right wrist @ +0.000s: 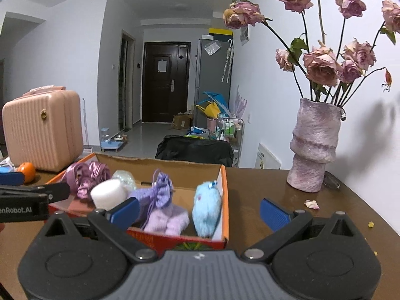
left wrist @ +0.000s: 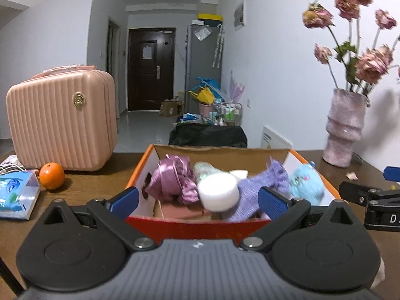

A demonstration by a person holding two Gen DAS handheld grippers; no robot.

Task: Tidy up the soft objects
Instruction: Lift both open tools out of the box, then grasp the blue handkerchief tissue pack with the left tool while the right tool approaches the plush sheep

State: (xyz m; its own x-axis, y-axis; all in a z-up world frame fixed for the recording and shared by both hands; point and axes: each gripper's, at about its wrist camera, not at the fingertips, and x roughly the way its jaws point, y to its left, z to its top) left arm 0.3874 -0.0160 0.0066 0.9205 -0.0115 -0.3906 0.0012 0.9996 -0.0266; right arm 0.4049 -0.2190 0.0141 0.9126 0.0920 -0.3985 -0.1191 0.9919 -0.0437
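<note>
An orange cardboard box (left wrist: 140, 167) (right wrist: 225, 195) stands on the brown table and holds soft things: a pink satin scrunchie (left wrist: 172, 180) (right wrist: 86, 177), a white foam puff (left wrist: 217, 192) (right wrist: 108, 195), a purple knit pouch (left wrist: 262, 187) (right wrist: 162, 200) and a light-blue plush toy (left wrist: 306, 183) (right wrist: 207, 207). My left gripper (left wrist: 198, 200) is open just in front of the box's near wall, nothing between its fingers. My right gripper (right wrist: 200, 211) is open at the box's right end, also holding nothing; it shows at the right edge of the left wrist view.
A pink ribbed case (left wrist: 62, 117) (right wrist: 42, 130), an orange (left wrist: 52, 176) (right wrist: 26, 171) and a blue tissue pack (left wrist: 17, 195) lie left of the box. A pink vase of dried roses (left wrist: 346, 130) (right wrist: 313, 147) stands at the right by the wall.
</note>
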